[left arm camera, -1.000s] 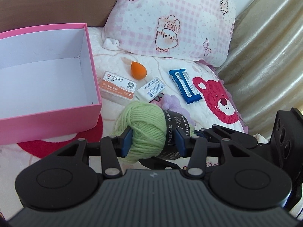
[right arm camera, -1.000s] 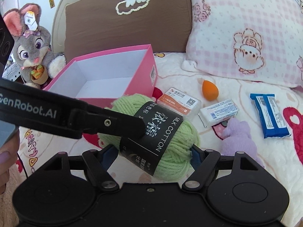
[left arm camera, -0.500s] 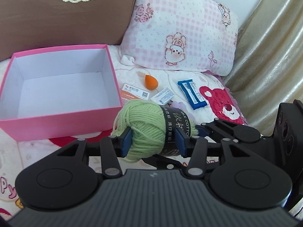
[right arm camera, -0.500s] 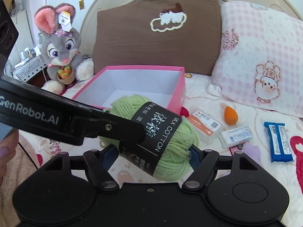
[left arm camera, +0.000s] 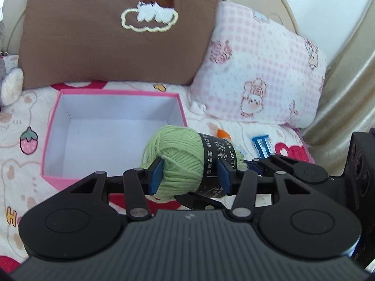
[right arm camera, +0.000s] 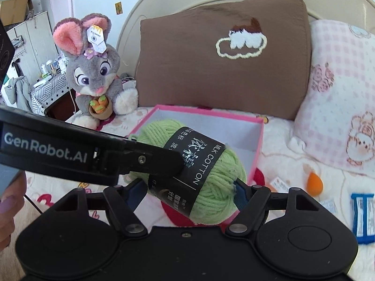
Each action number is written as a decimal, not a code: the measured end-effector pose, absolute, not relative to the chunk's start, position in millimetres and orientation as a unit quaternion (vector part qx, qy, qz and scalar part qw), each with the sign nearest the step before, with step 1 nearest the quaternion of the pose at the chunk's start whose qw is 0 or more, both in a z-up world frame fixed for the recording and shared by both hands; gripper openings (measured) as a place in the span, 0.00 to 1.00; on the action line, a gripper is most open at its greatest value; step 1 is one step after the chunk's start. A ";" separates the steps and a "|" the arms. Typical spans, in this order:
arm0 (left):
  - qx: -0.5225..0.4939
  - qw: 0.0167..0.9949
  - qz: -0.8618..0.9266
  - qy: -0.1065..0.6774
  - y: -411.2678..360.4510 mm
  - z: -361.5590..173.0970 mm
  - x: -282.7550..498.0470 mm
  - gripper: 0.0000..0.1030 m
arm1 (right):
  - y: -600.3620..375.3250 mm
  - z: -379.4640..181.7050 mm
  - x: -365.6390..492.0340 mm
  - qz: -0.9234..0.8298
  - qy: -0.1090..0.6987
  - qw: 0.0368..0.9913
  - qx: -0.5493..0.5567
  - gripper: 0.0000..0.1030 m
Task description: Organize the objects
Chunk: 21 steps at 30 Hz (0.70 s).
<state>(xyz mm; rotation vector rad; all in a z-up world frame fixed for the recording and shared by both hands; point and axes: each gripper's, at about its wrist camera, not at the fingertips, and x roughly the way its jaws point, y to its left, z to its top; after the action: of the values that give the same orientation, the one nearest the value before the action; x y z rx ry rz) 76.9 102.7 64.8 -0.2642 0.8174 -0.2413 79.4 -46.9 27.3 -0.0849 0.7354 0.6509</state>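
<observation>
1. Left gripper (left arm camera: 190, 176): my blue pads (left arm camera: 155, 175) pinched the green yarn ball (left arm camera: 180, 161) from both sides, one pad on bare yarn, the other on the black paper band (left arm camera: 216, 161). The ball hung clear of the bedding, in front of the pink box (left arm camera: 49, 138).
2. Right gripper (right arm camera: 187, 193): jaws sat wide on either side of the same yarn ball (right arm camera: 211, 187). The right-hand pad (right arm camera: 240, 194) looked to touch the yarn; the left-hand pad stood apart from it, so no firm pinch on this side. The left gripper's finger (right arm camera: 140, 161) crossed in front of the ball here and pressed on the band (right arm camera: 194, 161), which read "MILK COTTON".
3. Pink box, right wrist view (right arm camera: 256, 149): open, white inside, nothing in it as far as visible. The yarn ball hid its near corner in both views; whether the ball was above the opening or just short of the rim, I could not tell.
4. Bedspread (left arm camera: 14, 126), right of the box: orange makeup sponge (right arm camera: 315, 183), small white packet (right arm camera: 279, 182), blue-and-white wrapper (right arm camera: 363, 217). All lay apart from one another, well apart from the box opening.
5. Background: brown pillow (right arm camera: 199, 70) w/ cloud motif stood upright behind the box; pink checked pillow (left arm camera: 262, 70) leaned beside it on the right; grey plush rabbit (right arm camera: 93, 75) sat left of the brown pillow, touching it.
6. Operator's hand (right arm camera: 9, 201) showed at the left edge, right wrist view.
</observation>
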 end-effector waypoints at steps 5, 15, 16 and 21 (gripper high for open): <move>-0.143 0.900 -0.080 0.403 128.8 53.8 96.9 0.48 | -19.8 21.3 108.8 0.321 0.381 0.867 -0.022 0.74; -0.143 0.894 -0.029 0.423 167.0 29.4 128.0 0.50 | 34.1 -0.4 142.6 0.324 0.399 0.856 -0.051 0.72; -0.147 0.892 -0.027 0.426 170.9 26.4 132.0 0.50 | 38.1 -3.6 147.0 0.325 0.402 0.854 -0.053 0.72; -0.152 0.891 -0.033 0.426 181.7 5.0 152.3 0.50 | 54.8 -18.4 157.8 0.291 0.407 0.864 -0.060 0.71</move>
<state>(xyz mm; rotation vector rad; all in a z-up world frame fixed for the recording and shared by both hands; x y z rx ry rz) 152.3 181.7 5.0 -0.3158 0.8849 -0.0686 157.8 54.8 -18.4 -0.1267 0.8528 0.6105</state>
